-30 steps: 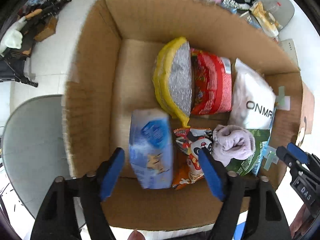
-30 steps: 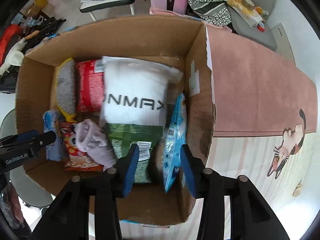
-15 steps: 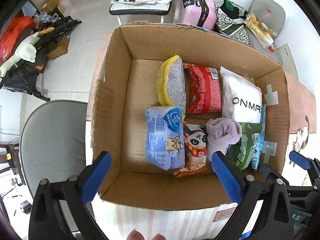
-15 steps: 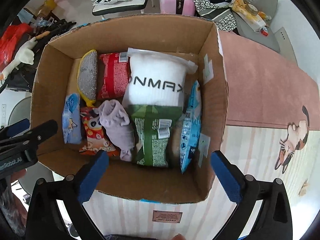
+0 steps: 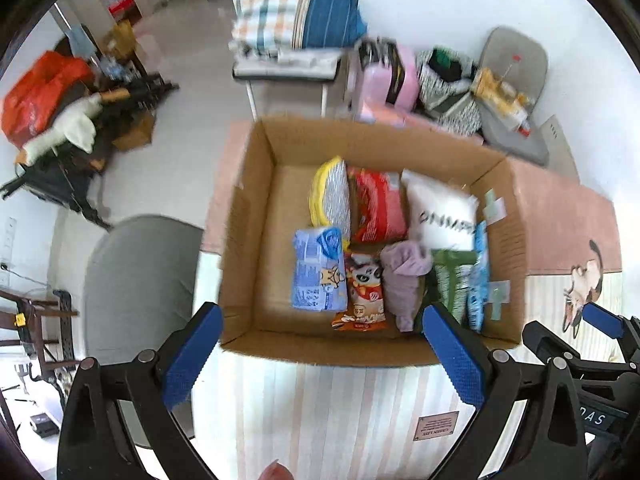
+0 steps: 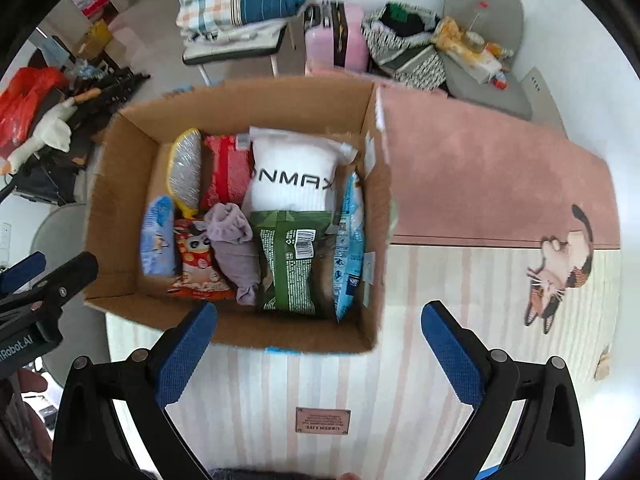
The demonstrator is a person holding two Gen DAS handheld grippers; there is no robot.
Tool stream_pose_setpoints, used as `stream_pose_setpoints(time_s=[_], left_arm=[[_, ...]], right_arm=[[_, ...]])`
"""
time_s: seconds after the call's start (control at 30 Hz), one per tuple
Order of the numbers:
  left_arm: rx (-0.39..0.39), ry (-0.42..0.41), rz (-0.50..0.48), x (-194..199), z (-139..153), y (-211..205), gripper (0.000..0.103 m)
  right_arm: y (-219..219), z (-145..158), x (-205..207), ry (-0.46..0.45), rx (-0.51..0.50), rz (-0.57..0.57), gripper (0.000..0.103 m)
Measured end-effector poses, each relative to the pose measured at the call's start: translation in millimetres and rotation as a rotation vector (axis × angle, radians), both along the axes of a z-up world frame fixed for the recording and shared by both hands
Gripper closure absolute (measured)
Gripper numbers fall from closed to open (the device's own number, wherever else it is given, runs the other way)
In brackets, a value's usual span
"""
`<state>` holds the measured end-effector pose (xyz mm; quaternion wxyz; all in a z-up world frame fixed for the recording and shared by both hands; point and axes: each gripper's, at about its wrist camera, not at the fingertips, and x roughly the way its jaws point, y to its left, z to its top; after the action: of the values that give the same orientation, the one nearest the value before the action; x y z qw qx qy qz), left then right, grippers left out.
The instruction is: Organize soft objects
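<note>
Now that both have let go and risen, the left gripper and right gripper are hanging spread and empty above the cardboard box; the blue pouch at its 9 o'clock and blue packet at 3 o'clock are lying packed, so packing is looking nearly finished.

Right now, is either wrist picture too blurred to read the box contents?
Left wrist view: motion-smeared, the white pack's lettering illegible. Right wrist view: sharper, that lettering and the green packet's barcode are legible. Both bend toward the fisheye edges; no harsh glare.
</note>
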<state>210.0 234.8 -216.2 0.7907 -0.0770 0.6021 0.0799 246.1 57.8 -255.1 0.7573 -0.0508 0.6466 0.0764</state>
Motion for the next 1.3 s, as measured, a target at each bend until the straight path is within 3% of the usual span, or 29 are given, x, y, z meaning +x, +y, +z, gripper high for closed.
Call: stream_pose_setpoints(time_s=[0.3, 0.4, 0.73, 1.03, 1.3], left_arm=[[0.015, -0.163, -0.023, -57.8, 93.8, -22.8, 0.001], [0.042, -0.19, -0.016, -73.9, 114.0, -28.6, 0.001], [0.016, -0.272, -0.036, -123.8, 164.9, -47.7, 0.001], [0.035, -0.306, -0.049, -140.5, 186.7, -57.4, 0.001], [0.051, -0.292, -0.037, -139.4, 176.9, -58.7, 0.001]], right_arm=[[-24.2, 104.2, -63.0, -0.178, 0.036, 0.011, 0.0], [-31.3, 135.7, -85.0, -0.232, 0.045, 0.008, 0.0], [-45.8, 211.6, -147.3, -0.365, 0.066, 0.023, 0.0], [-47.6, 241.4, -173.7, -0.418, 0.067, 0.053, 0.0], [-55.9, 234.4, -164.8, -0.427, 0.032, 0.006, 0.0]])
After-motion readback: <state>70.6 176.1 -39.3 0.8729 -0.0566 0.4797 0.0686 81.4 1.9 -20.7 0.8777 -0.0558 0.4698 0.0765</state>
